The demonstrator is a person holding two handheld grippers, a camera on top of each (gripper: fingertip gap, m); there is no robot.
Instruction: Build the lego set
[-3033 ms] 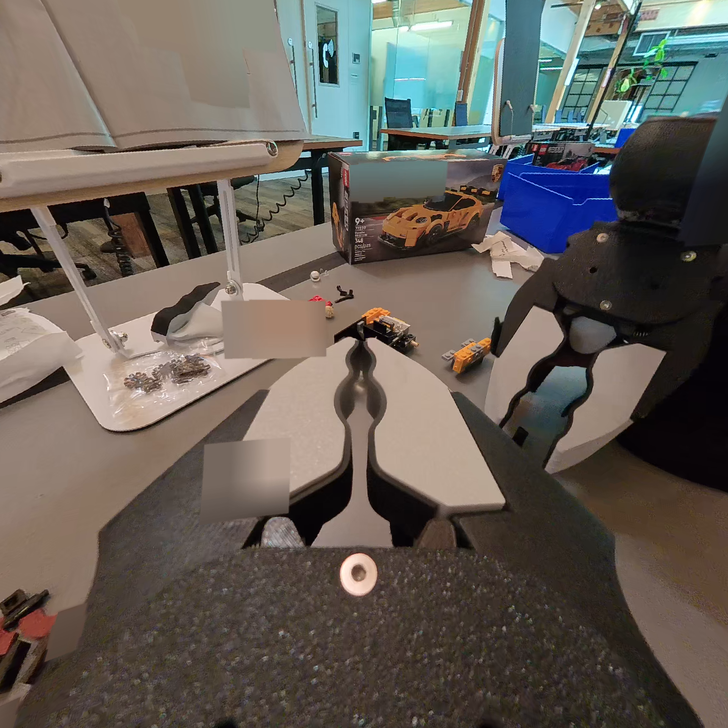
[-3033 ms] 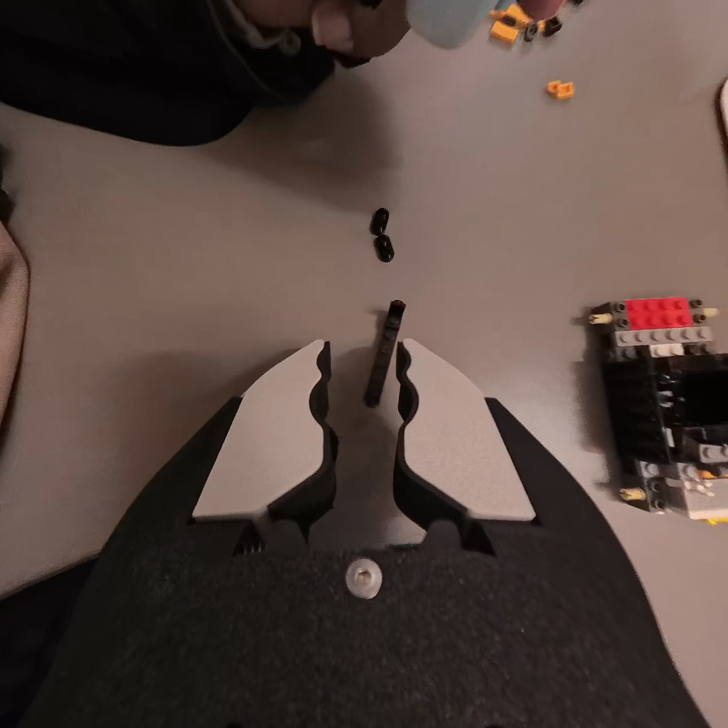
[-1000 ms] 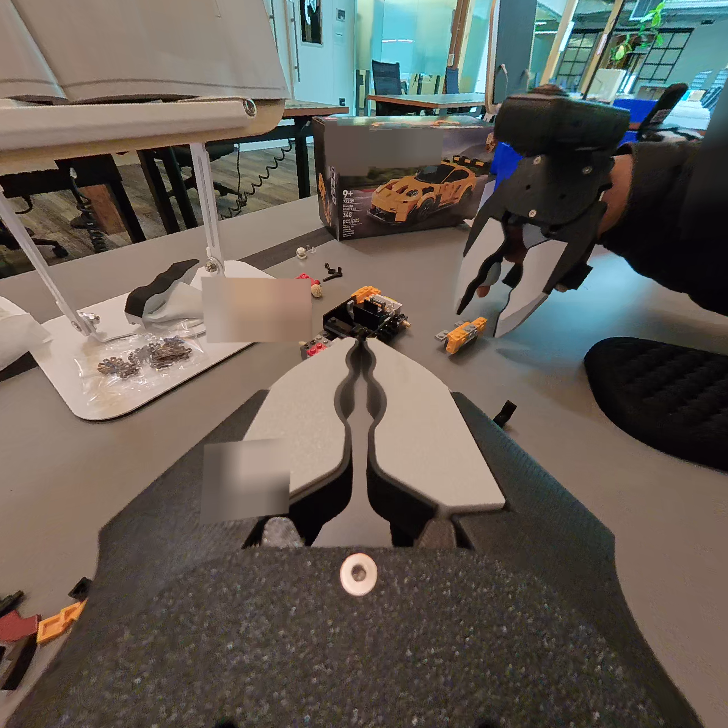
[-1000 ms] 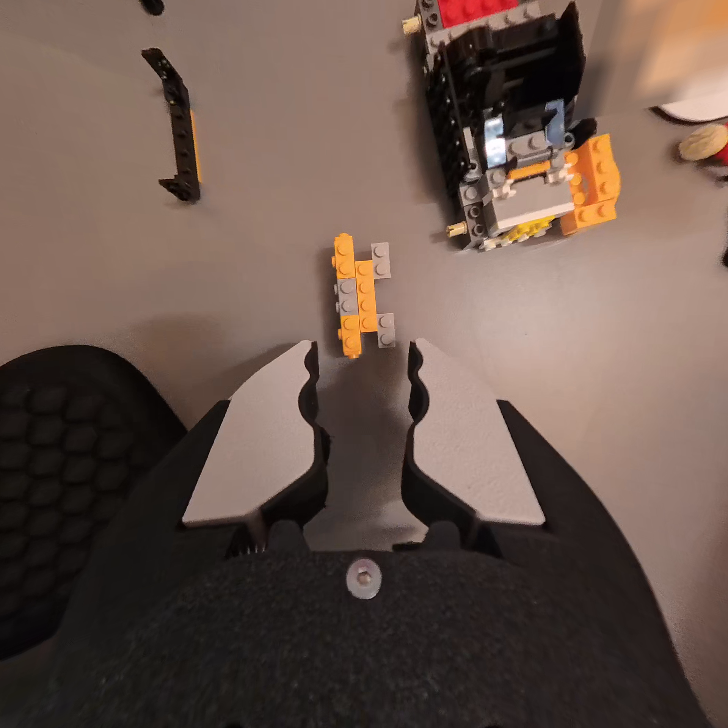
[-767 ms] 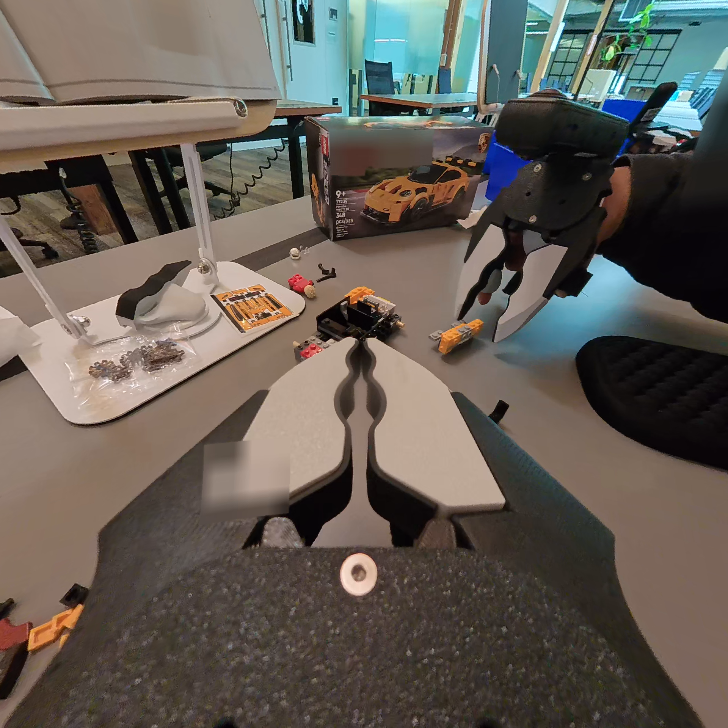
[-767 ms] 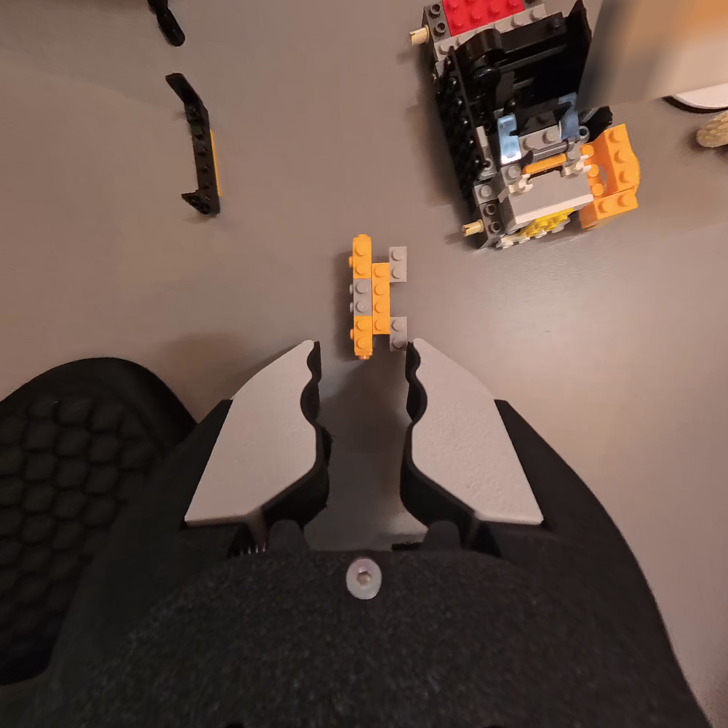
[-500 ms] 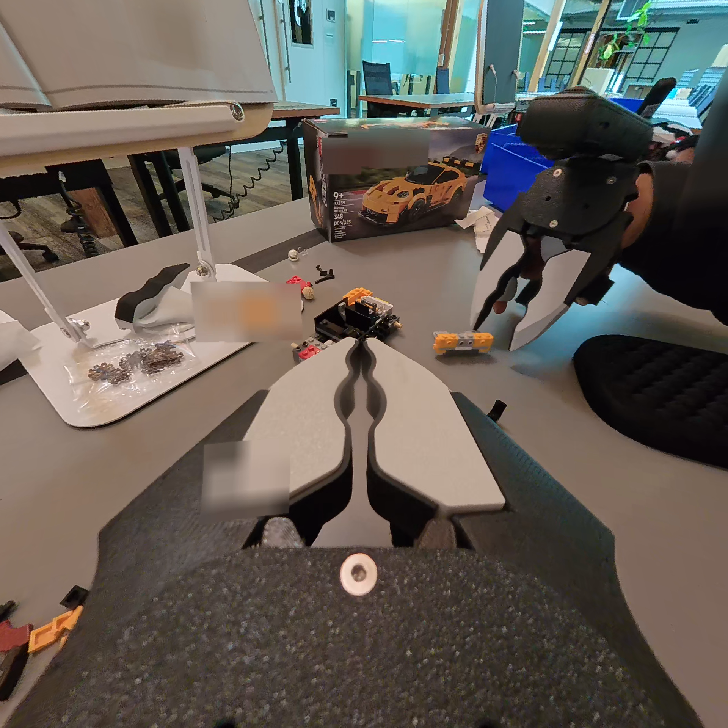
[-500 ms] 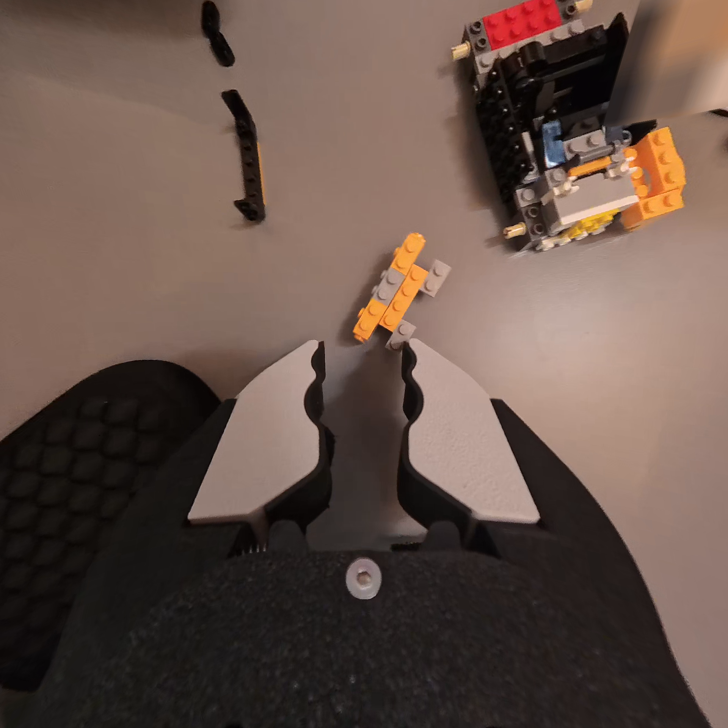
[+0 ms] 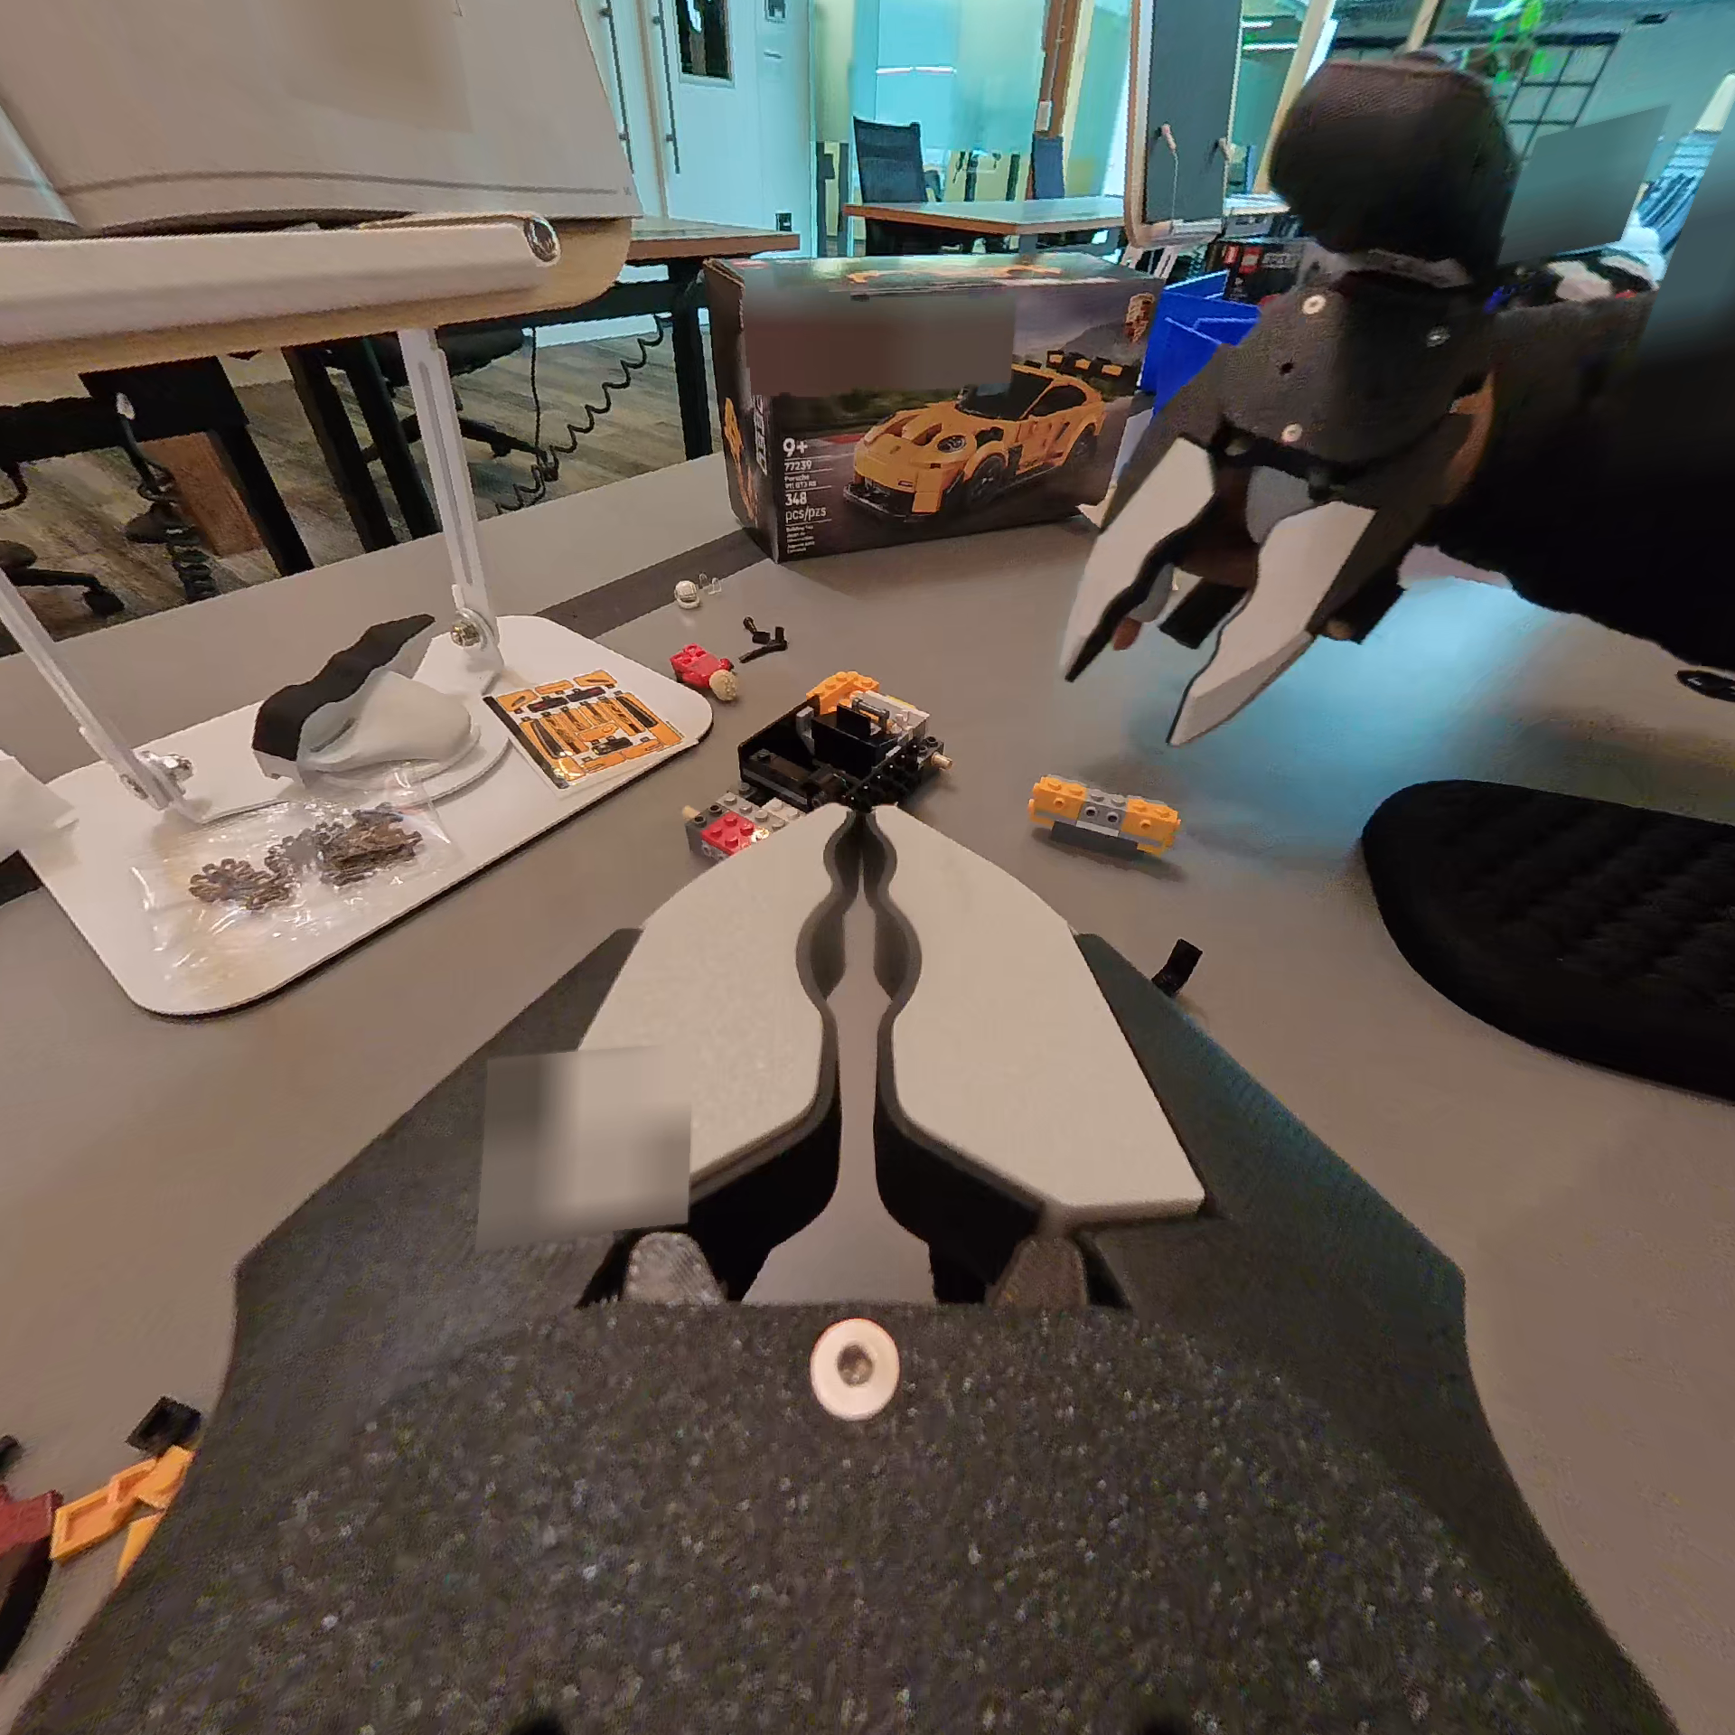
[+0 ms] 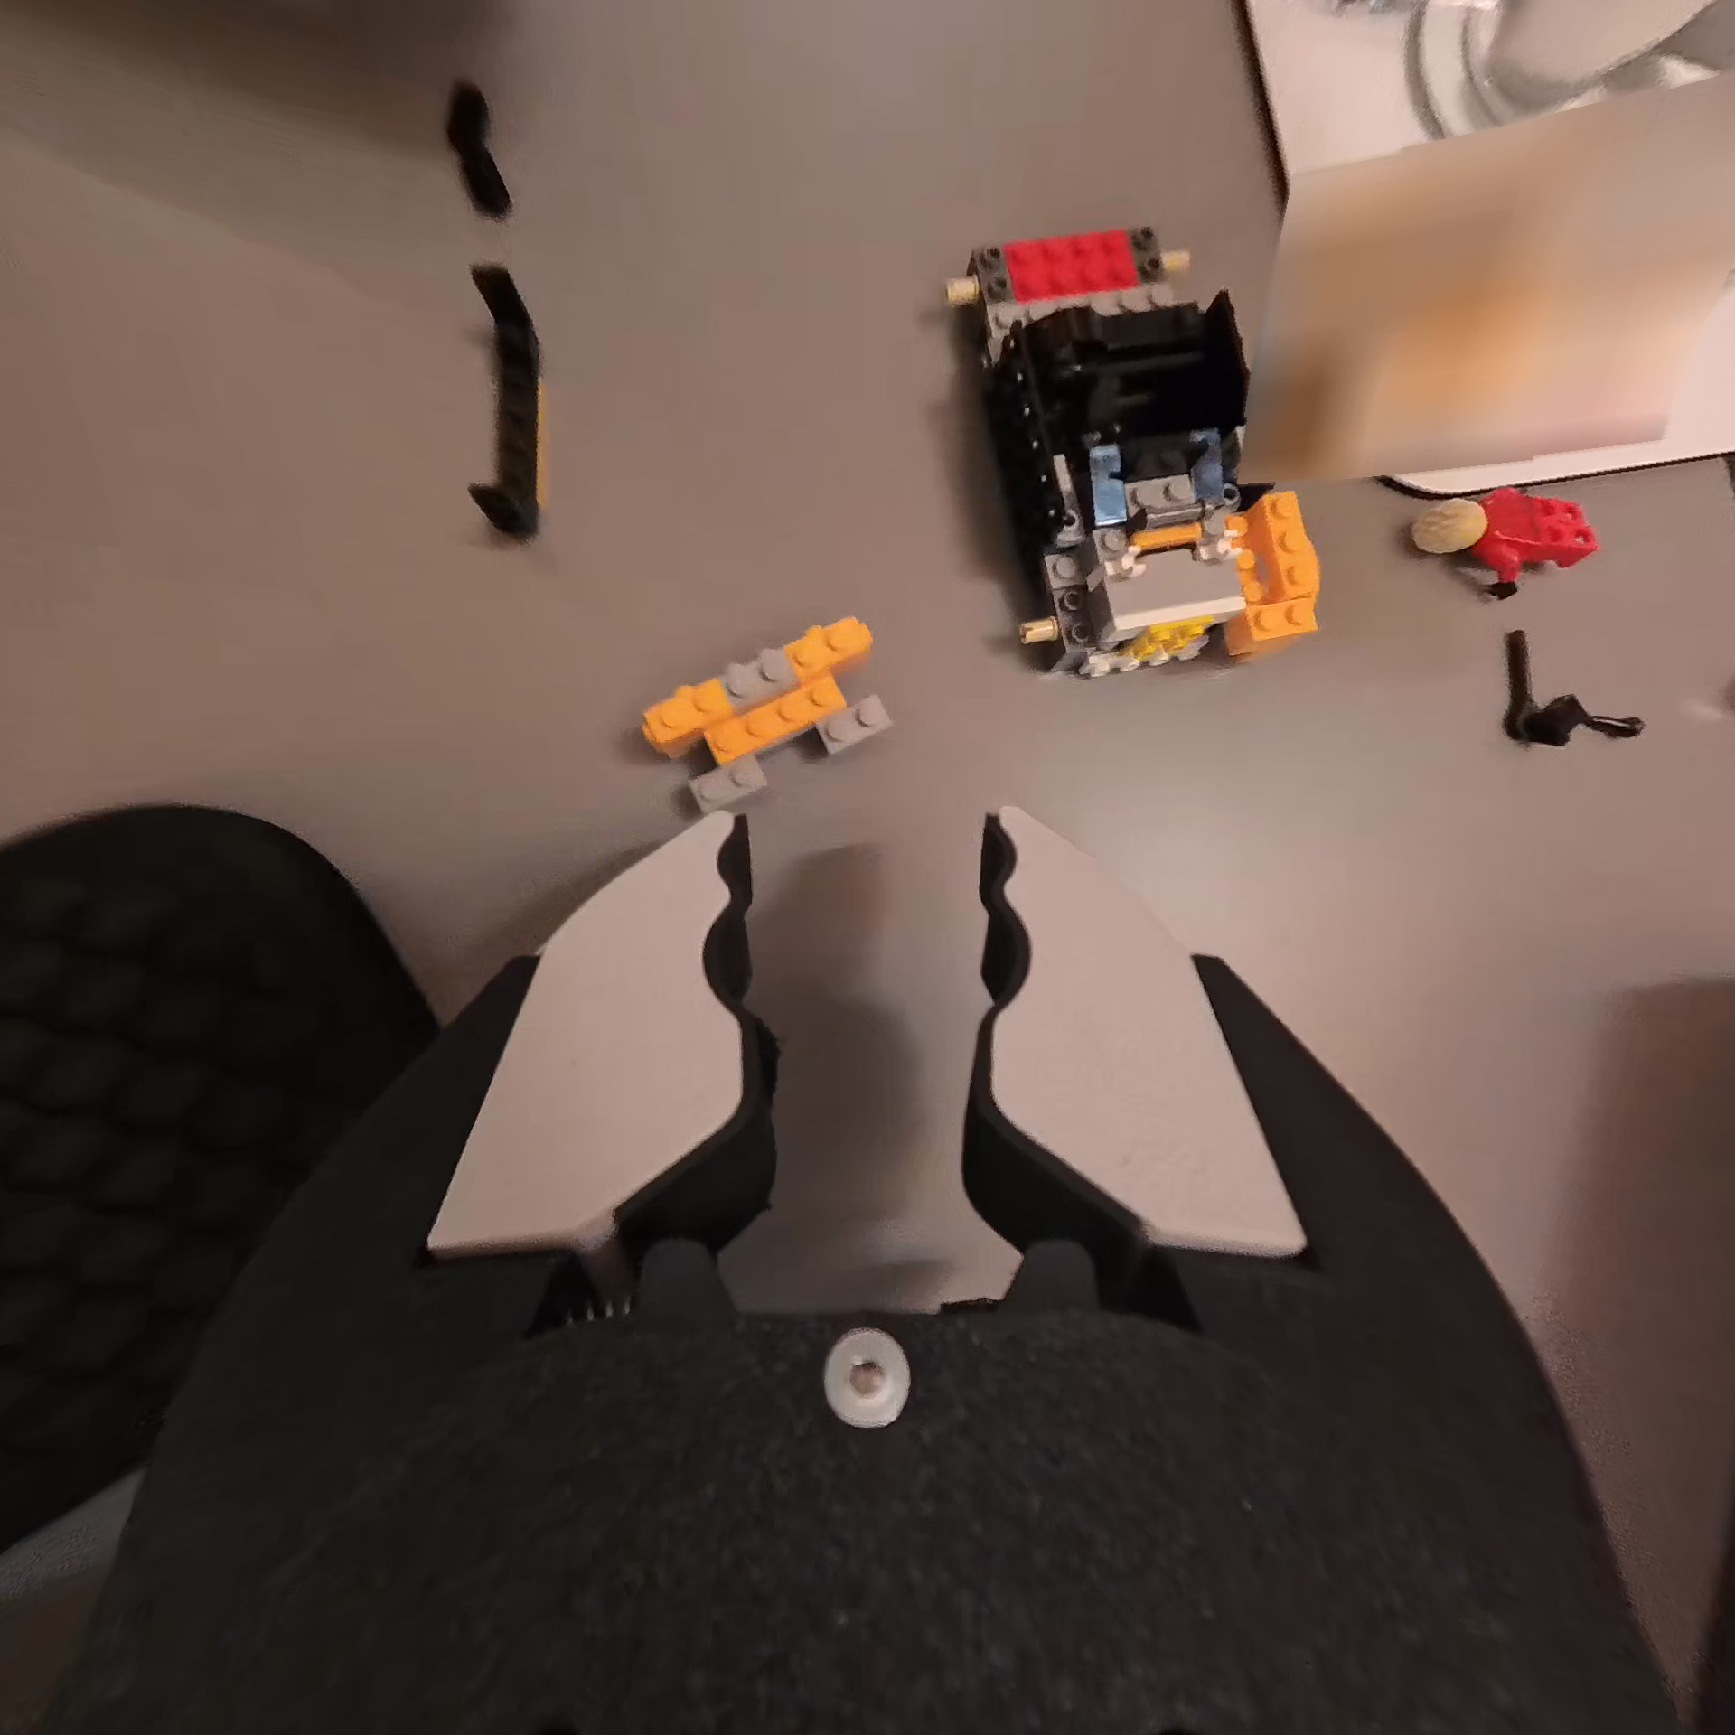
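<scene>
The partly built black car chassis (image 10: 1117,451) with red, grey and orange bricks lies on the grey table; it also shows in the left wrist view (image 9: 836,751). A small orange and grey sub-assembly (image 10: 765,704) lies left of it, and shows in the left wrist view (image 9: 1103,812). My right gripper (image 10: 864,826) is open and empty, above the table just below and right of the sub-assembly; the left wrist view shows it (image 9: 1127,695) raised. My left gripper (image 9: 856,821) is shut and empty, low over the table in front of the chassis.
A black strip piece (image 10: 512,404) lies left. A red piece (image 10: 1530,540) and small black parts (image 10: 1549,713) lie right. A white stand base (image 9: 282,845) holds bagged parts and a sticker sheet (image 9: 587,723). The set box (image 9: 920,422) stands behind. A black pad (image 9: 1577,929) lies right. The left gripper's tips are roughly 20 centimeters from the right gripper's. The right tips stand about 15 centimeters off the red piece (image 10: 1530,540).
The right gripper nudged the orange and grey sub-assembly so it turned, then lifted and drew back to the right. The left gripper stayed shut and hardly moved.
</scene>
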